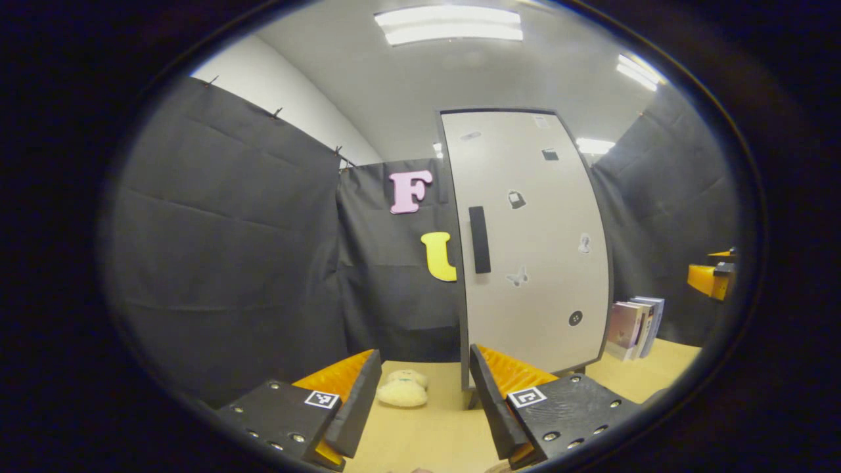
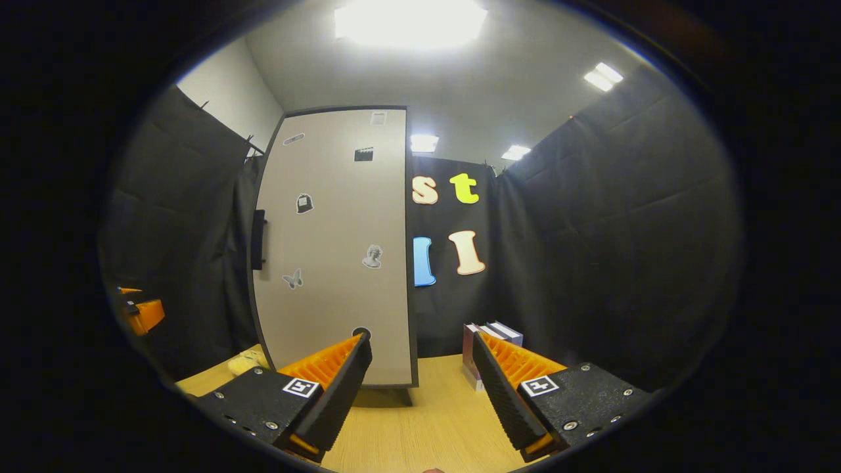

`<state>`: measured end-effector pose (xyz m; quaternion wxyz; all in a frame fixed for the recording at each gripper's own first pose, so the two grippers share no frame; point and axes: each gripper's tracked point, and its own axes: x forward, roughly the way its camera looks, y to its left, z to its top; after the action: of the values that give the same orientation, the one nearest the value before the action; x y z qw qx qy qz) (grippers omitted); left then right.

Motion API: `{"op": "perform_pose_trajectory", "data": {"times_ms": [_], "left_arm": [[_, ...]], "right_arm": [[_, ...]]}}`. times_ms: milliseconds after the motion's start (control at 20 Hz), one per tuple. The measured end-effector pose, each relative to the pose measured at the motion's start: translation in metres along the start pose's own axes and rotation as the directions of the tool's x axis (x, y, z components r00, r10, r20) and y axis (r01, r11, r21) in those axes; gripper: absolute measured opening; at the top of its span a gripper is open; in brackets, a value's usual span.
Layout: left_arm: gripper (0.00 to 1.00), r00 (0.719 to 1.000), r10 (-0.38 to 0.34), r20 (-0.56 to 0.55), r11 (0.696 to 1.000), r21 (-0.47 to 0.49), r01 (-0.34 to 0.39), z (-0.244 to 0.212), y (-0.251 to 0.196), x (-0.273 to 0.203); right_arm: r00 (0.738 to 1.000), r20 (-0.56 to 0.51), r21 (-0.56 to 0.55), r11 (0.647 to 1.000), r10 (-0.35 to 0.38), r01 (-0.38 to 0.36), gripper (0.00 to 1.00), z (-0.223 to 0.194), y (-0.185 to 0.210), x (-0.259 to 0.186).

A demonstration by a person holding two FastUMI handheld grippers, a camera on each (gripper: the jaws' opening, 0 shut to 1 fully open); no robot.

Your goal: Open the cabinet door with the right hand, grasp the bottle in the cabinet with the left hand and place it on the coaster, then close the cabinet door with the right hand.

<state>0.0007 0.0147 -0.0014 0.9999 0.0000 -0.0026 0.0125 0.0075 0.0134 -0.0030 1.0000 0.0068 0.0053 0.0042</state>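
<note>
A tall pale cabinet (image 1: 532, 243) stands upright at the far side of a light wooden desk (image 2: 420, 420) inside a booth walled in black cloth. Its door (image 2: 335, 249) is shut, so the bottle named in the task is hidden behind it and cannot be seen, and no coaster can be made out. A dark vertical handle (image 1: 479, 240) sits on the door's left edge, and small stickers dot the panel. In the left gripper view, the left tongs (image 1: 424, 401) are open and empty, held low over the near desk, pointing at the cabinet's handle side. A small cream soft toy (image 1: 402, 389) lies on the desk between them and the cabinet. A few books (image 1: 634, 326) lean upright just right of the cabinet. In the right gripper view, the right tongs (image 2: 420, 387) are also open and empty, aimed at the door's right edge and the books (image 2: 493, 335), well apart from the handle (image 2: 258, 240). The task appears to be at its very start, with the door not yet opened. The main risk is that the right tongs must cross leftward to the handle and could slip off its narrow bar. A swinging door might also strike the left tongs or sweep the toy, and a hard pull could rock the cabinet.
</note>
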Motion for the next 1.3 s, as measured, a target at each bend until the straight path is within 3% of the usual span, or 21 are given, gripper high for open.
{"op": "perform_pose_trajectory", "data": {"times_ms": [200, 300, 350, 650, 1300], "left_arm": [[0.81, 1.000, 0.021, 0.004, 1.000, 0.011, -0.021, -0.001, 0.015, -0.010], [0.77, 0.999, 0.038, 0.008, 0.999, 0.013, -0.038, 0.002, 0.025, -0.016], [0.81, 0.999, 0.049, 0.009, 0.999, 0.015, -0.049, 0.003, 0.030, -0.019], [0.77, 0.992, 0.124, 0.000, 0.992, 0.032, -0.124, 0.002, 0.066, -0.038], [0.77, 0.962, 0.272, -0.025, 0.961, 0.060, -0.270, -0.005, 0.130, -0.062]], "right_arm": [[1.000, 0.008, 0.020, 0.999, 0.029, -0.029, 0.95, 0.007, 0.017, 0.012], [0.998, 0.016, 0.027, 0.998, 0.057, -0.058, 0.95, 0.014, 0.028, 0.019], [0.997, 0.022, 0.025, 0.997, 0.072, -0.072, 0.95, 0.017, 0.033, 0.020], [0.988, 0.064, 0.024, 0.990, 0.141, -0.142, 0.95, 0.045, 0.073, 0.045], [0.951, 0.085, 0.029, 0.953, 0.299, -0.302, 0.95, 0.070, 0.183, 0.097]]}}
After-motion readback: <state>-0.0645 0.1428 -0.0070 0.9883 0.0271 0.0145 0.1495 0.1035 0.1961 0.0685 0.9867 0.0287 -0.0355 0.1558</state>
